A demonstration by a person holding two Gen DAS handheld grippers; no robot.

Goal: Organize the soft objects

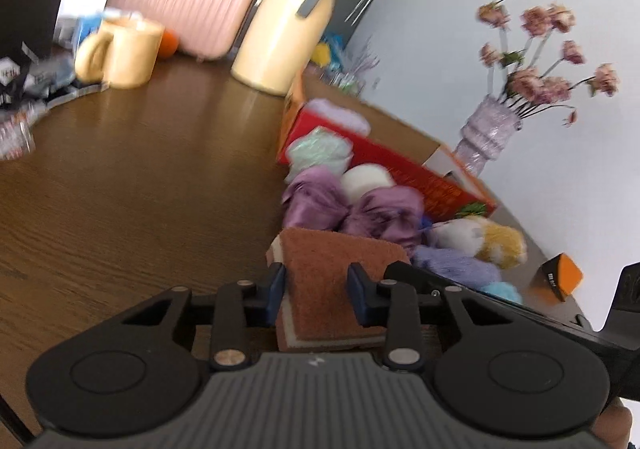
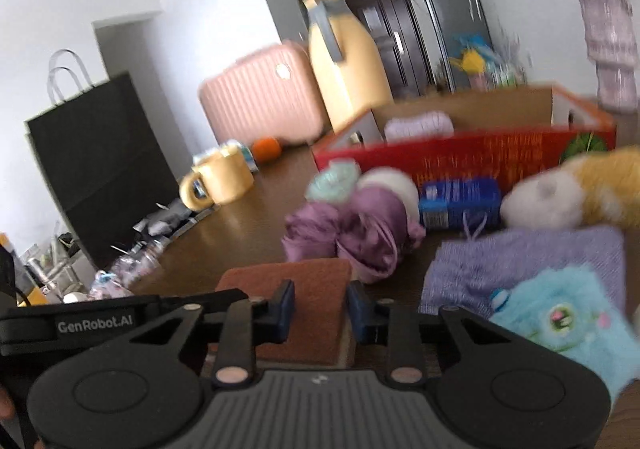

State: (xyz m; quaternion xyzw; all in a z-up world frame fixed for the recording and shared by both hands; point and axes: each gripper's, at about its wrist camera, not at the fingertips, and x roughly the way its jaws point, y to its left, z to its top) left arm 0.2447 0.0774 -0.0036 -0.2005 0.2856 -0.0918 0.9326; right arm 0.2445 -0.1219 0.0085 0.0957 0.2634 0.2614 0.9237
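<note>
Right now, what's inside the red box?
One pale lilac ribbed soft item lies inside the red box near its left end, showing over the front wall. The front wall hides the floor, so anything lower cannot be seen.

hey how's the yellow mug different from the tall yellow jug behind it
The mug is short and squat; the jug is tall and narrows upward. The mug has a yellow loop handle; the jug's handle is grey. The mug is open-topped; the jug is capped. Both are pale yellow and stand on the table.

Both wrist views look closely across the table (image 1: 120,185) at one sponge (image 1: 336,273).
</note>
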